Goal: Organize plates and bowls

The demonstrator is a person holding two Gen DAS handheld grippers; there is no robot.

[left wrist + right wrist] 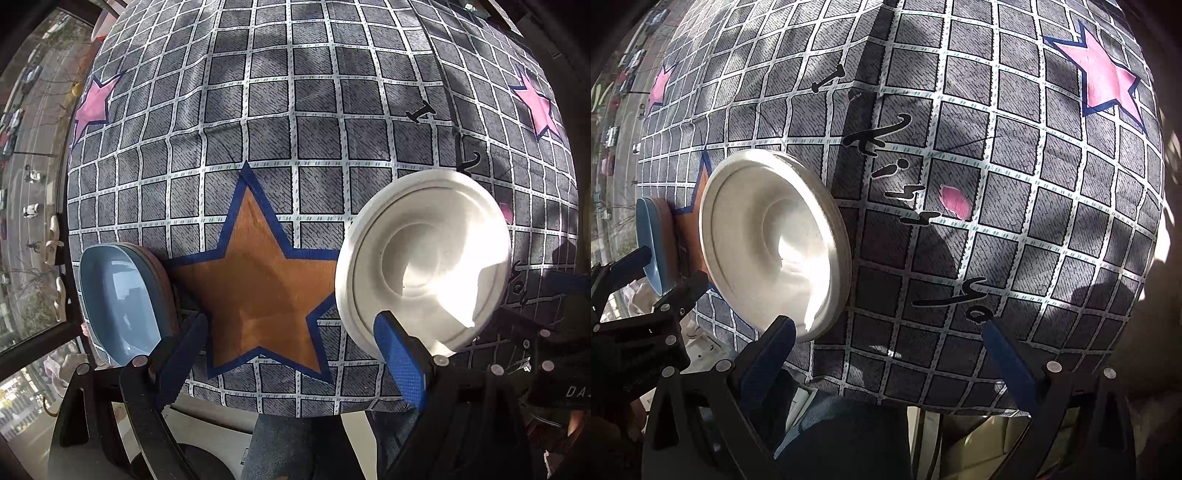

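A checked grey cloth [295, 110] with printed stars covers the surface. From the left wrist view, the left gripper [295, 354] hangs over an orange star [258, 288], its jaws spread wide and holding nothing. A blue bowl [118, 302] lies at nine o'clock of the star, a white plate [424, 258] at three o'clock; both rest on the cloth. The right gripper [890, 350] stands with jaws wide apart and empty over bare cloth, the white plate [768, 240] at its ten o'clock, just beside its left finger.
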